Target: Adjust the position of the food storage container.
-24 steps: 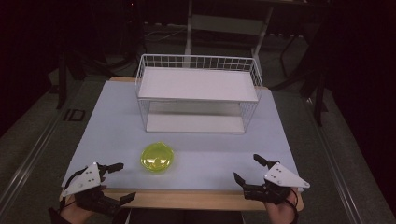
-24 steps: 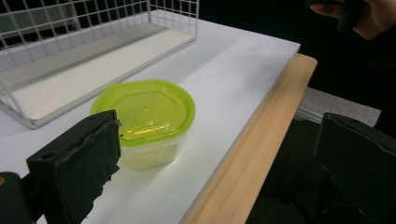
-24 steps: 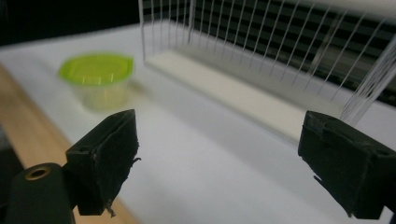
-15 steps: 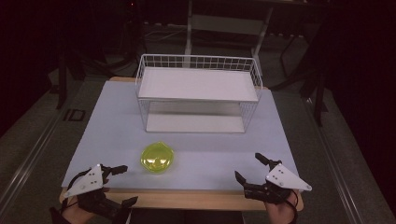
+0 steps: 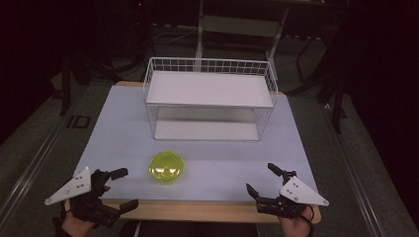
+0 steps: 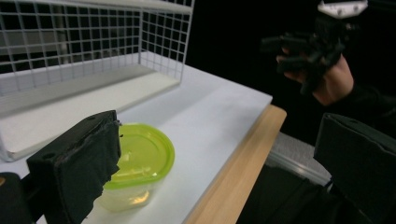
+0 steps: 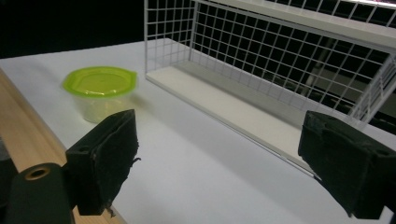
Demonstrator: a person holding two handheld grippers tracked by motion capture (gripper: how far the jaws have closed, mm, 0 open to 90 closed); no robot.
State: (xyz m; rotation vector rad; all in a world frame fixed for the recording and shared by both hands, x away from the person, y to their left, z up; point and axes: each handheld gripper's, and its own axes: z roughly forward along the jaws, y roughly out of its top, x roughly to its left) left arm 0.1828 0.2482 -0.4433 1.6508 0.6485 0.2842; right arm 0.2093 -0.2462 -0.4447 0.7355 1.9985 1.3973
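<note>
1. Tub (image 5: 167,167): yellow-green lidded plastic tub, set on the counter (image 5: 222,163) near its front edge, left of centre, in front of the wire rack (image 5: 210,98).
2. Left tongs (image 5: 116,188): jaws spread wide, nothing held, at the front-left corner.
3. Right tongs (image 5: 264,182): jaws likewise parted and empty, front right.
4. Step judged: approach to the tub. It is best straddled level, below the lid rim, and closed on gently.
5. Writing: none legible on any item.
</note>
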